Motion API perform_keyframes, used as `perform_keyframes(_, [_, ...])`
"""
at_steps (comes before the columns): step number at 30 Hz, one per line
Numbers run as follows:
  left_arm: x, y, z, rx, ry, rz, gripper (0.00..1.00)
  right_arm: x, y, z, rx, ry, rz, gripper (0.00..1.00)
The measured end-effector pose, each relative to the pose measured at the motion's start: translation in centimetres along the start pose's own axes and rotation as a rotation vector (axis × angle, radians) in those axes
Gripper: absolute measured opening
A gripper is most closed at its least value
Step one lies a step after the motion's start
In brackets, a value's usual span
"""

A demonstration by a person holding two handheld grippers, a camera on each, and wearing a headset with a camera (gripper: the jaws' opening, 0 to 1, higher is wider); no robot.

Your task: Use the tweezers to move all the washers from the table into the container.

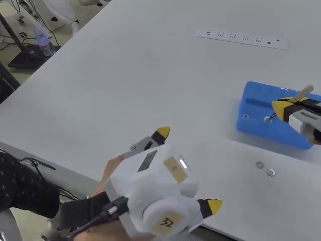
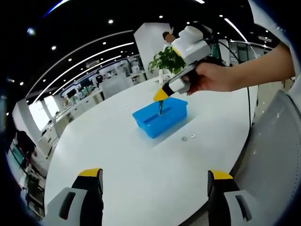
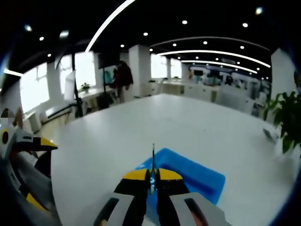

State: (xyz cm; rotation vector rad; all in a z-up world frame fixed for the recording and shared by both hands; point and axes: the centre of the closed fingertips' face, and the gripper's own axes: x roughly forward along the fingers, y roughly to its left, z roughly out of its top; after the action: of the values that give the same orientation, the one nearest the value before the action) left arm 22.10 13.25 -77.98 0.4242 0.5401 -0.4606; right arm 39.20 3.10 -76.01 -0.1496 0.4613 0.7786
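right gripper (image 1: 283,105) holds tweezers (image 1: 271,117) over container (image 1: 257,98)

Number "32" on a tan sticker (image 1: 167,222) on the white body of the left tongs (image 1: 187,169)

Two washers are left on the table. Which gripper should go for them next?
Right. The right gripper is shut on the tweezers above the blue container, and both washers lie just beside it. The left gripper is open, empty and back at the table edge.
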Motion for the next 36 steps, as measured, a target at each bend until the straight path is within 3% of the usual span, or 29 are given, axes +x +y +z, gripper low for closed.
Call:
perform_keyframes(5, [0.0, 0.0, 0.1, -0.004, -0.006, -0.002, 0.94, 1.6, -1.3, -1.7, 0.012, 0.036, -0.029, 0.03])
perform_keyframes(16, [0.0, -0.1, -0.1, 0.005, 0.008, -0.005, 0.93, 3.8, -2.0, -4.1, 0.031, 0.083, -0.035, 0.03])
perform_keyframes(26, [0.0, -0.2, -0.3, 0.009, 0.016, -0.004, 0.92, 4.0, -2.0, -4.4, -0.012, 0.071, -0.052, 0.03])
perform_keyframes(29, [0.0, -0.2, -0.2, 0.008, 0.015, -0.004, 0.92, 3.8, -2.1, -4.4, 0.01, 0.055, -0.059, 0.03])
perform_keyframes(33, [0.0, -0.1, -0.2, 0.009, 0.012, -0.002, 0.92, 4.0, -2.2, -4.3, 0.045, 0.078, -0.048, 0.04])
perform_keyframes(36, [0.0, -0.1, -0.2, 0.012, 0.013, -0.002, 0.92, 3.8, -2.4, -4.1, 0.02, 0.08, -0.052, 0.04])
